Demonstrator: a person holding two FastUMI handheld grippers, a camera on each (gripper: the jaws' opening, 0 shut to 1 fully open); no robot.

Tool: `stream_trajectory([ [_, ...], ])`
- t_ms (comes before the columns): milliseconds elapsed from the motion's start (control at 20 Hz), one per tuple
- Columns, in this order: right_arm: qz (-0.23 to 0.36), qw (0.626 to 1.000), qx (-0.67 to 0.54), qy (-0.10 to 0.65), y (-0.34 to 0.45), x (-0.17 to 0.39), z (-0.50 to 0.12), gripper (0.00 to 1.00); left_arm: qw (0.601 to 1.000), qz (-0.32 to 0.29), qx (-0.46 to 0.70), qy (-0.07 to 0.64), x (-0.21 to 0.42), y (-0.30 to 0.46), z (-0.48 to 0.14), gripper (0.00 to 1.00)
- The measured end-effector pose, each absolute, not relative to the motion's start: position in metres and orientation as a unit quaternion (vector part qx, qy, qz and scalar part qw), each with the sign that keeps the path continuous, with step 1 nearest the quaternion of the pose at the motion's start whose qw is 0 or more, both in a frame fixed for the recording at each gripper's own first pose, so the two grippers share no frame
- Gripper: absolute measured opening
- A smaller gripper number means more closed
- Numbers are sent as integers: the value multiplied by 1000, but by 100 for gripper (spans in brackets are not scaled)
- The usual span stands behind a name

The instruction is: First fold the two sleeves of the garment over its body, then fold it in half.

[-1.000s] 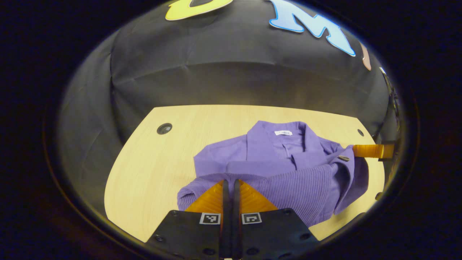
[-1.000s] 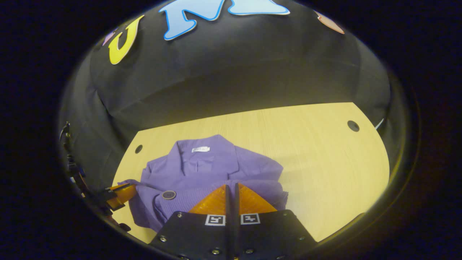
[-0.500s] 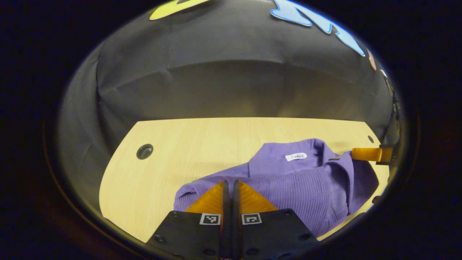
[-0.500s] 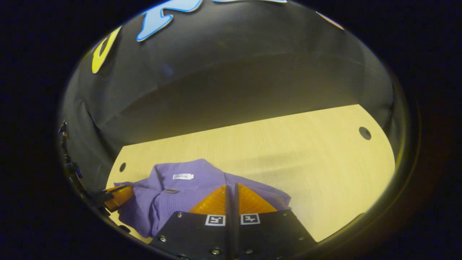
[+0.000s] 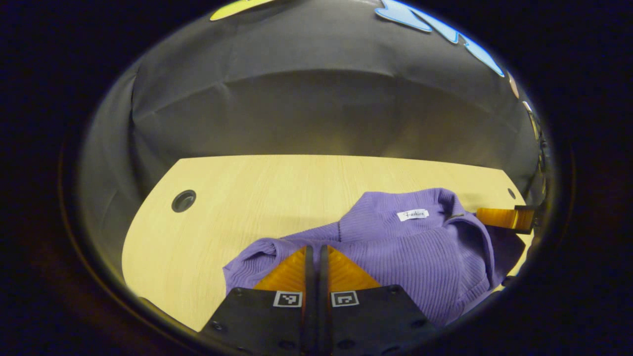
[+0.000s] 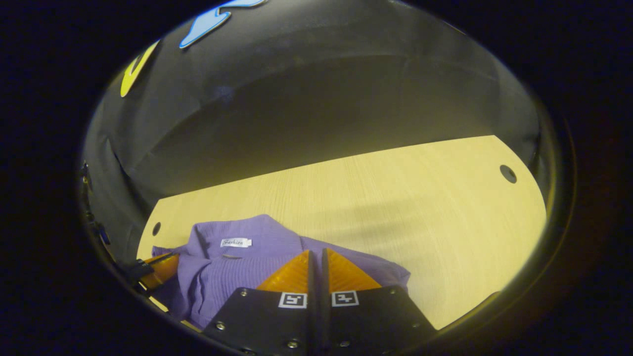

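We hold the purple garment (image 5: 395,252) on the wooden tabletop (image 5: 257,193), its white neck label up, with the left gripper (image 5: 315,252) and the right gripper (image 6: 316,257) each pinching a near edge of it, fingers pressed together on the fabric.

The purple garment (image 5: 395,247) is now doubled over: a second ago its open collar, front placket and a button faced up with the ribbed lower part bunched in front; now the ribbed fabric lies over that front, reaching up to the white neck label (image 5: 412,214). Both cameras sit lower and farther forward over the worktop (image 5: 237,207). In the right gripper view the garment has slid toward the lower left, and more bare worktop shows beyond it.
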State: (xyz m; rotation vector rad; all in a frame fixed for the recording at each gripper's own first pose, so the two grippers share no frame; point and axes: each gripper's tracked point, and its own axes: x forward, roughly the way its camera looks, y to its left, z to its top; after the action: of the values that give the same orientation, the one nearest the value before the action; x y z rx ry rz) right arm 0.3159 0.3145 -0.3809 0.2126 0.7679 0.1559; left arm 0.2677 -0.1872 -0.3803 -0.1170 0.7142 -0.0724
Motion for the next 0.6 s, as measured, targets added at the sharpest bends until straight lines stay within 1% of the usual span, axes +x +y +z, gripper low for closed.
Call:
stream_trajectory([
  [300, 74, 928, 95, 352, 313, 312, -367, 4, 937, -25, -73, 340, 264, -184, -365, 7],
  [450, 79, 927, 98, 352, 313, 302, -357, 3, 937, -27, -73, 340, 257, -183, -355, 7],
  [550, 80, 927, 101, 353, 311, 300, -354, 8, 939, -29, -68, 336, 255, -182, -350, 8],
  [600, 83, 926, 105, 353, 313, 298, -351, 11, 939, -29, -65, 335, 253, -183, -348, 11],
])
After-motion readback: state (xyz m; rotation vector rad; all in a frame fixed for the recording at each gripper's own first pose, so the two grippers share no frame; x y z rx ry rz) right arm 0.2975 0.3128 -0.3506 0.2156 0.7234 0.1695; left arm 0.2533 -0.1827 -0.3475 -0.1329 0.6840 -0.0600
